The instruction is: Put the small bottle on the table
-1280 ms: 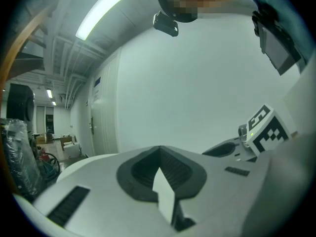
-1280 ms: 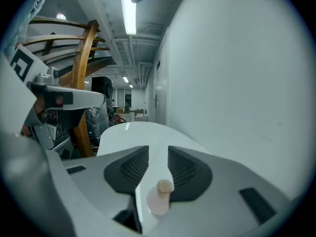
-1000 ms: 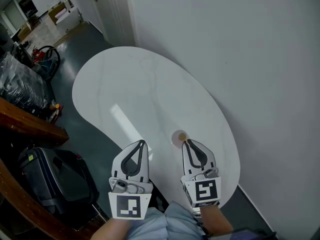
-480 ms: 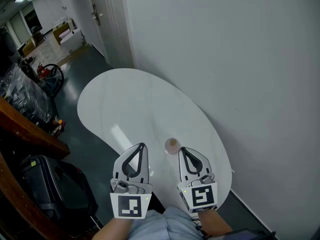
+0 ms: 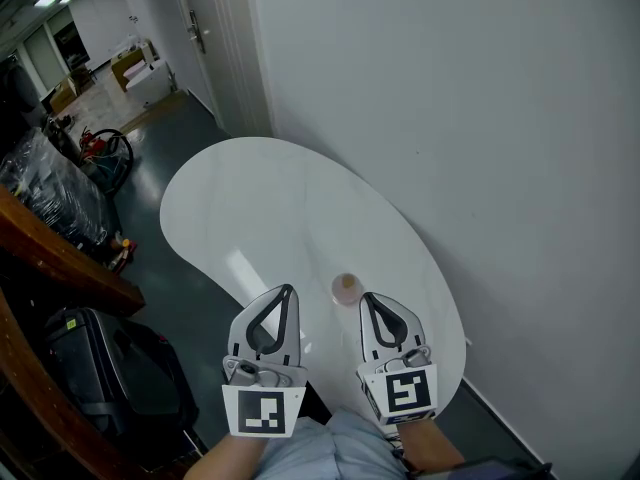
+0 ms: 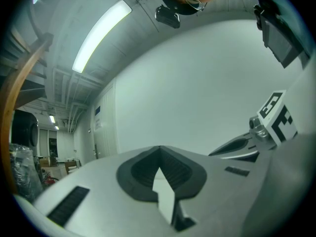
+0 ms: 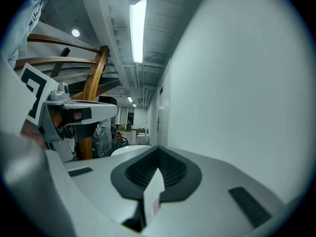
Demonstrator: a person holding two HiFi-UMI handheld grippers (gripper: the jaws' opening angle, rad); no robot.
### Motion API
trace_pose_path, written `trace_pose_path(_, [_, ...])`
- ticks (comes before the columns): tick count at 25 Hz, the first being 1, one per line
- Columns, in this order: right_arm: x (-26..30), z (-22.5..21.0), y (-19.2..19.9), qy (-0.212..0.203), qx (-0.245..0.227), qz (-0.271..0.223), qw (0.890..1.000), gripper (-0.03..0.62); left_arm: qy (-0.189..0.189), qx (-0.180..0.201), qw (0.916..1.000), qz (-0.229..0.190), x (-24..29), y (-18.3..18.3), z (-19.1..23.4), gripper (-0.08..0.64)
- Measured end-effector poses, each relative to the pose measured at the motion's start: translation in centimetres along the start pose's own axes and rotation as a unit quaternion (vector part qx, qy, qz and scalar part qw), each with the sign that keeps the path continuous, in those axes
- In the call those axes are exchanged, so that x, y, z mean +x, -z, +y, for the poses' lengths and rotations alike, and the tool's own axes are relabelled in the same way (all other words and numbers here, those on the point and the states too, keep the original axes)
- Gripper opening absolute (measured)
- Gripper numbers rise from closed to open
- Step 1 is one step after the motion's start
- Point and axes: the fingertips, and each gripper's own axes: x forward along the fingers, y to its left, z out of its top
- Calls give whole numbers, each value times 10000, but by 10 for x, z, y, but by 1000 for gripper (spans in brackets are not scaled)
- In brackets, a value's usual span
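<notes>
A small bottle (image 5: pixel 346 285) with a pale orange cap stands upright on the white oval table (image 5: pixel 260 208), near its close end. In the head view my right gripper (image 5: pixel 368 297) hangs just to the right of the bottle and a little nearer me, apart from it, jaws shut on nothing. At the table's near edge my left gripper (image 5: pixel 287 291) is also shut and empty. In the left gripper view (image 6: pixel 159 148) and the right gripper view (image 7: pixel 158 148) the jaws meet at their tips with nothing between them. Neither gripper view shows the bottle.
A white wall (image 5: pixel 480 128) runs along the table's right side. Left of the table are a dark wooden rail (image 5: pixel 60 258), a black suitcase (image 5: pixel 110 353) and wrapped goods (image 5: pixel 50 193) on the grey floor. A door (image 5: pixel 205 38) stands at the back.
My right gripper has let go of the bottle, pulled back toward me and shut. The bottle now stands alone on the table. The head camera has tilted slightly.
</notes>
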Motion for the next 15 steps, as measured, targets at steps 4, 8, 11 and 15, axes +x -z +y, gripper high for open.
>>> trace_pose_path(4, [-2,2,7,3,30,133,9999,0,41,86,10000,21,-1,0,1,2])
trace_pose_path(8, [-2,2,7,41,147,146,9998,0,-376,-1222,9918,16,-4,7,4,2])
trace_pose_path(11, [-3,1,9,54,90,165,9998,0,-602,-1859,9807,-43,-4,11,5,2])
trace_pose_path(15, [-2,-1,7,64,-25,36,10000,0,-542,-1791,9823,-23,-3,11,2,2])
